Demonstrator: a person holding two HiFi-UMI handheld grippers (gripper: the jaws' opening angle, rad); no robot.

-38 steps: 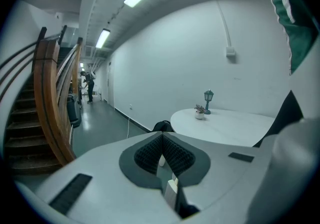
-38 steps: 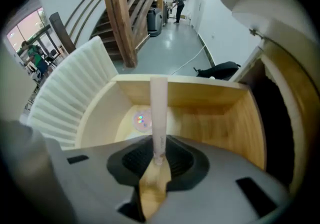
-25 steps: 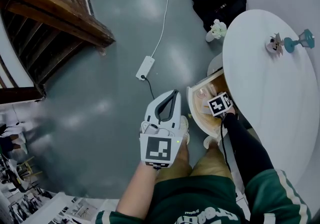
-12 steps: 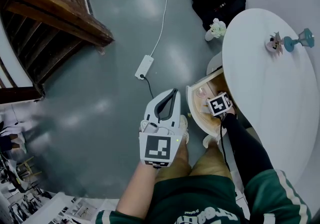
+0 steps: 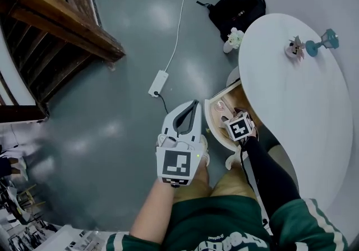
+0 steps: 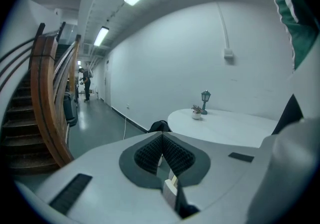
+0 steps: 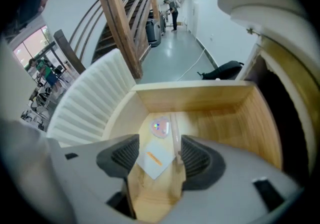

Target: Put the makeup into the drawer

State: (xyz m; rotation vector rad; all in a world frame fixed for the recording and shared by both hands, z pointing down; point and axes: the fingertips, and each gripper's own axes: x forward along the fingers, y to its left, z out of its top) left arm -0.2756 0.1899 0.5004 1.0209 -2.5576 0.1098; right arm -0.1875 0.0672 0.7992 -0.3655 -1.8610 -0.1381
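On the white oval table [image 5: 291, 110] stand a teal lamp [image 5: 327, 38] and a small potted plant [image 5: 293, 48]. A black backpack [image 5: 235, 12] lies on the floor beside the table. A power strip [image 5: 157, 83] and a wooden staircase [image 5: 56, 26] are farther off.

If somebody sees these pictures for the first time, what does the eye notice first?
The open wooden drawer at the edge of the white table draws the eye first: a white card, a shiny heart-shaped case and a clear stick lie on its floor. The right gripper hangs over them, jaws apart and empty. The left gripper, shut, points out over the grey floor.
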